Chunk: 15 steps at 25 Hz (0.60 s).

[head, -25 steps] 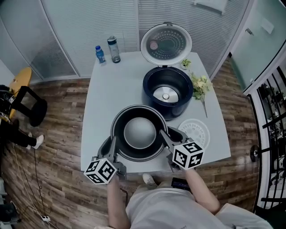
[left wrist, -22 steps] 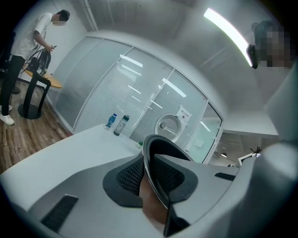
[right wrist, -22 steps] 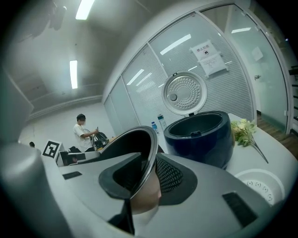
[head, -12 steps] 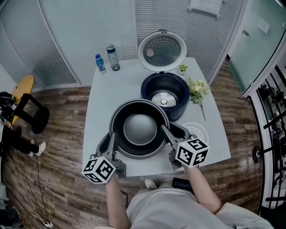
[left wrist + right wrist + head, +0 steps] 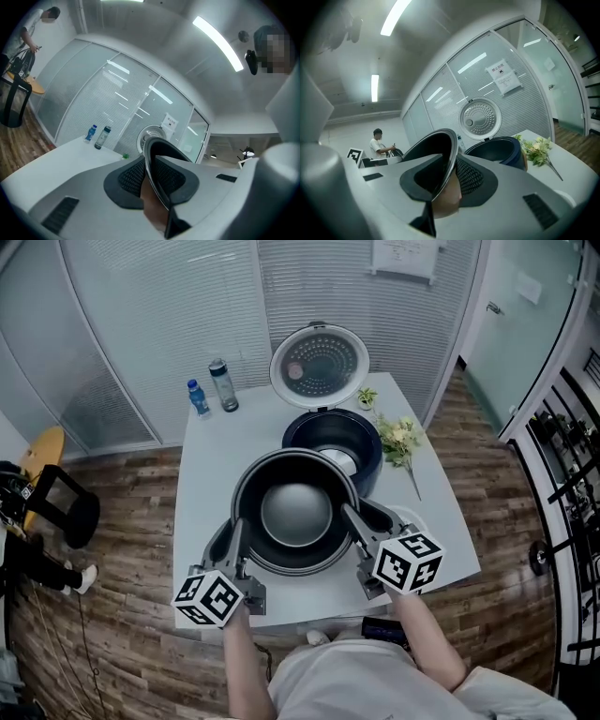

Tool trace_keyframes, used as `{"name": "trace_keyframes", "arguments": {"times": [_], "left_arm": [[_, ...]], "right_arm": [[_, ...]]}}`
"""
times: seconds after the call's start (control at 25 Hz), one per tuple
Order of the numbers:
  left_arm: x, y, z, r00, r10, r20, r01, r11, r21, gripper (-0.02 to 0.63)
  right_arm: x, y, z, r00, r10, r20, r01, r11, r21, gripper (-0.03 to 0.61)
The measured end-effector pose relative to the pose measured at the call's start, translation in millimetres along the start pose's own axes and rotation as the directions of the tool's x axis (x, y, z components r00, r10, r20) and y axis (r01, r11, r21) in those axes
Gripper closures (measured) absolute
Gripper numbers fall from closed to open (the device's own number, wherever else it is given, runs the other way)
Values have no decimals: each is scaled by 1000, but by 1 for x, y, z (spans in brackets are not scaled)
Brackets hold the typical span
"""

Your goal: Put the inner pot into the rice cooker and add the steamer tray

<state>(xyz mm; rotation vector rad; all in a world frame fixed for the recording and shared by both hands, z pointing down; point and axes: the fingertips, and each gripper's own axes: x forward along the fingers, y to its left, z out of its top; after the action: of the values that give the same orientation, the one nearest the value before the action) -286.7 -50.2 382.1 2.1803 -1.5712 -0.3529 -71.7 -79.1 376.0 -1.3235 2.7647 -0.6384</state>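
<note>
The dark round inner pot [image 5: 295, 512] hangs above the white table [image 5: 208, 474], held by its rim on both sides. My left gripper [image 5: 234, 532] is shut on the left rim [image 5: 151, 161]. My right gripper [image 5: 349, 518] grips the right rim [image 5: 446, 157], its jaws having just closed a little further on it. Behind the pot stands the dark blue rice cooker [image 5: 364, 439], its round lid [image 5: 319, 367] up; the pot covers its front edge. The white steamer tray [image 5: 415, 519] lies flat on the table, mostly hidden by my right gripper.
Two bottles [image 5: 197, 397] [image 5: 222, 385] stand at the table's far left corner. A bunch of flowers [image 5: 396, 442] lies right of the cooker. Glass partitions close in behind the table. A person [image 5: 379, 143] stands farther off in the room.
Both grippers have lifted the pot higher off the table. It now overlaps the cooker's front edge and hides more of the steamer tray.
</note>
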Motion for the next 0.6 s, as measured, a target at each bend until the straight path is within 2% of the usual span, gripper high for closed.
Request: {"name": "trace_keyframes", "arguments": {"times": [0.6], "left_arm": [[19,-38,13,995,-101,7,101,994,36,543]], "right_arm": [[-33,-8,35,994,-56,92,57,998,-14,485]]}}
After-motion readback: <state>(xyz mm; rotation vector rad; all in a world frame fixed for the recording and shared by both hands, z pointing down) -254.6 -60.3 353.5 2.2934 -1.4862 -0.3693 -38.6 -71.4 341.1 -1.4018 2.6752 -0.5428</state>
